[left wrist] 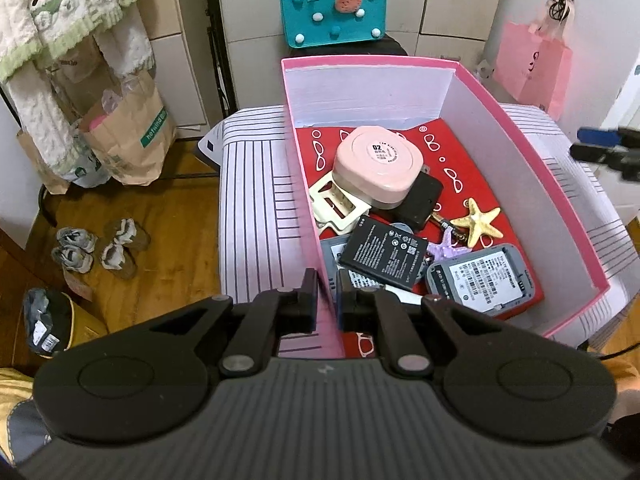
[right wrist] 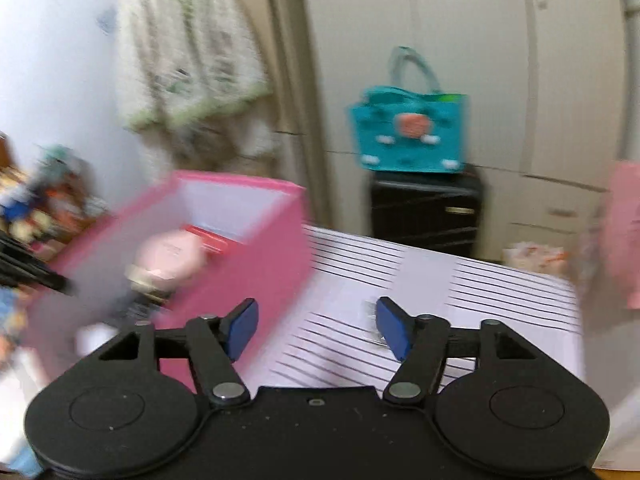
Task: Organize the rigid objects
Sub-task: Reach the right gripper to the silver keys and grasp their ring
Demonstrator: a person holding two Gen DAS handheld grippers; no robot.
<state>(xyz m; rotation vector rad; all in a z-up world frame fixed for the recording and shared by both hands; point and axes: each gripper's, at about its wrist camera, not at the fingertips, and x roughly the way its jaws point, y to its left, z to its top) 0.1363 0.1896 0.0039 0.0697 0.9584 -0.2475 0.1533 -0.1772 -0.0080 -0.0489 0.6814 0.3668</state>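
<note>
Left gripper (left wrist: 327,298) clamped on the near left wall of the pink box (left wrist: 560,196), one finger outside the wall and one inside. Box standing on a striped white surface (left wrist: 256,208), open at the top, lined with a red patterned cloth (left wrist: 476,168). Inside: a pale pink rounded case (left wrist: 378,166) lying on a black flat device (left wrist: 422,200) and a cream frame-like piece (left wrist: 338,204); a black phone battery (left wrist: 382,252) resting across a grey device (left wrist: 334,256); another grey device with a barcode label (left wrist: 482,278) at the near right; a yellow starfish (left wrist: 478,222) just beside a purple starfish (left wrist: 448,250). Right gripper (right wrist: 317,328) released, blue pads (right wrist: 240,326) wide apart, nothing between them, hovering over the striped surface just right of the box; view heavily blurred. A small clear item (right wrist: 370,312) lying on the stripes between the pads, too blurred to identify. Teal felt bag (left wrist: 334,10) on a black suitcase (right wrist: 426,212) behind; paper bags (left wrist: 128,132) and shoes (left wrist: 100,248) on the wooden floor at left.
</note>
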